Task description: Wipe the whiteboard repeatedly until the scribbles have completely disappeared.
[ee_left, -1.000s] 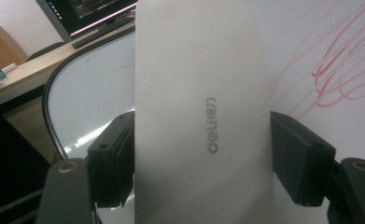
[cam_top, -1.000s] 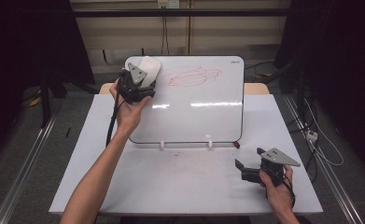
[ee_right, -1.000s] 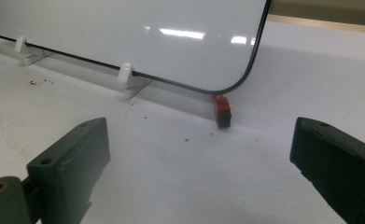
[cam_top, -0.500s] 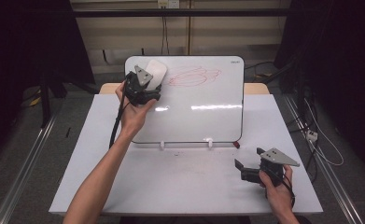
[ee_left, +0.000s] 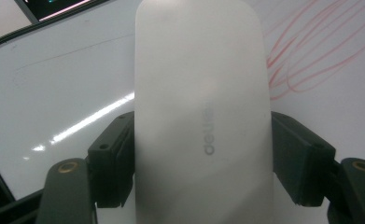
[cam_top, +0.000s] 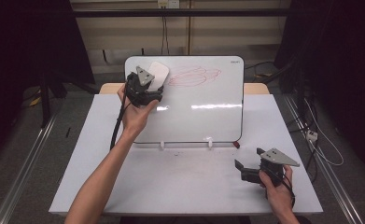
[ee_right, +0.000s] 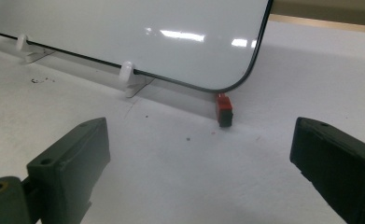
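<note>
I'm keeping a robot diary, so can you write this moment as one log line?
left tongs: shut on eraser | eraser: at whiteboard top left, beside red scribble | right tongs: open, over table

Left tool (cam_top: 147,88) clamped, arm outstretched; right tool (cam_top: 245,170) wide open, low.

We see the whiteboard (cam_top: 203,116) propped on the counter (cam_top: 180,182), toward its far side. Our left tongs (cam_top: 153,86) press the eraser (cam_top: 157,72) against the board's upper left corner, left of the scribble (cam_top: 194,76). Our right tongs (cam_top: 243,171) rest on the counter's near right, before the board's lower right corner, where a small block (ee_right: 224,108) lies.
</note>
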